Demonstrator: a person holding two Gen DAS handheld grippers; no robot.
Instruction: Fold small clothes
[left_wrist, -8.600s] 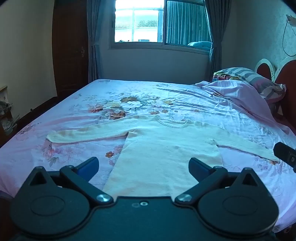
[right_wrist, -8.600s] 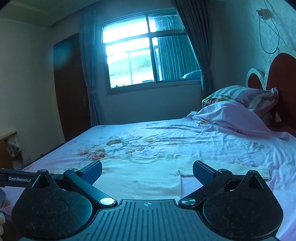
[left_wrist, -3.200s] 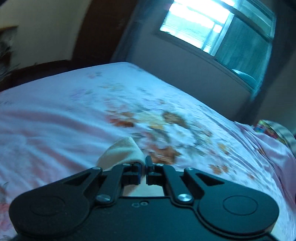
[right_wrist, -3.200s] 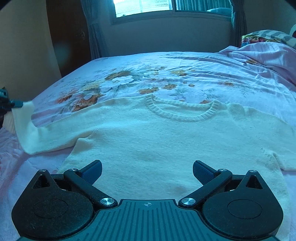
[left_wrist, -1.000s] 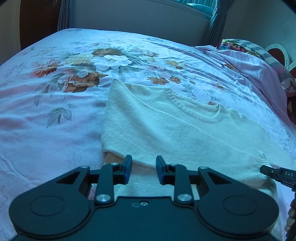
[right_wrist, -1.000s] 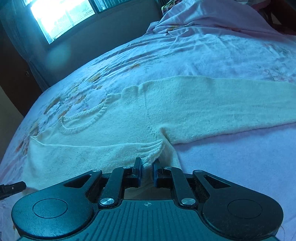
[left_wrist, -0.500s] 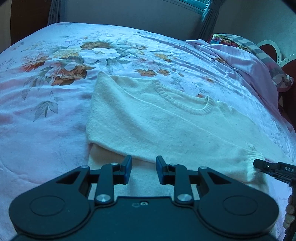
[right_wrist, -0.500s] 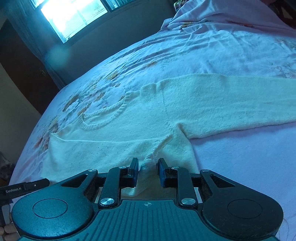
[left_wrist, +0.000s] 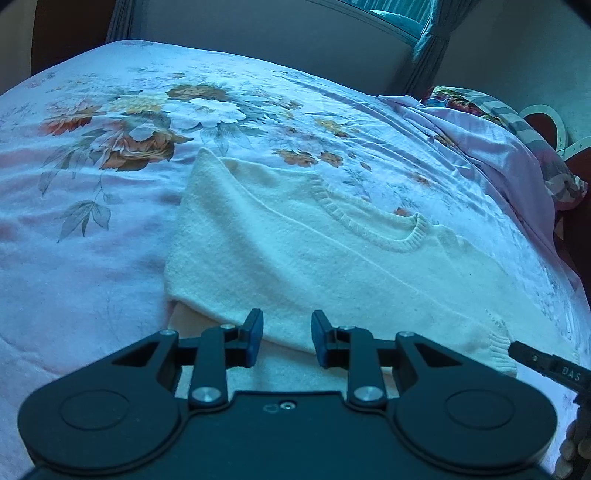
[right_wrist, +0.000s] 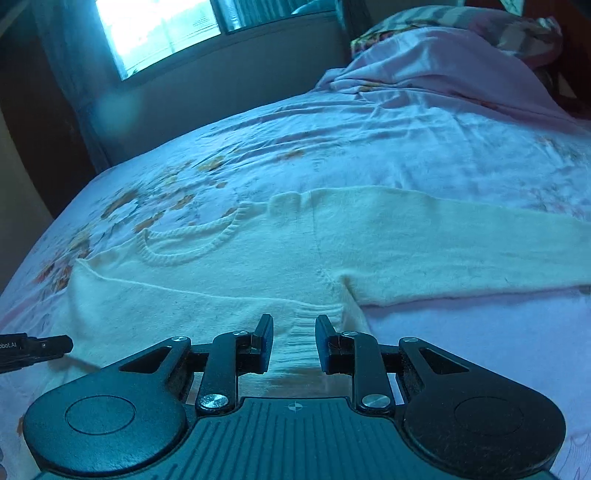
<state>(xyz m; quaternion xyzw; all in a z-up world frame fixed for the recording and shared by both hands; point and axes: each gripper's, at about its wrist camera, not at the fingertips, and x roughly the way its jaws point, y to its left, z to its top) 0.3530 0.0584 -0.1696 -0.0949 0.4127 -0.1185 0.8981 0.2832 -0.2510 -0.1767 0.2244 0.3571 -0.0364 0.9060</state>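
Note:
A cream knitted sweater (left_wrist: 332, 266) lies flat on the bed, its left sleeve folded across the chest with the ribbed cuff (left_wrist: 498, 350) near the right armpit. My left gripper (left_wrist: 287, 339) is partly open and empty over the folded sleeve's lower edge. My right gripper (right_wrist: 294, 341) is partly open, its jaws standing either side of the ribbed cuff (right_wrist: 295, 332) without pinching it. The sweater's right sleeve (right_wrist: 461, 243) stretches out flat to the right. The right gripper's tip (left_wrist: 546, 365) shows in the left wrist view.
The bed (left_wrist: 92, 240) has a pink floral sheet. A bunched pink blanket (right_wrist: 443, 74) and striped pillow (left_wrist: 517, 122) lie at the head end. A dark curtain (left_wrist: 424, 55) and the wall stand beyond the far side.
My right gripper has opened and let go of the folded sleeve's cuff, which now lies on the sweater. My left gripper has opened a little wider and stays over the sleeve.

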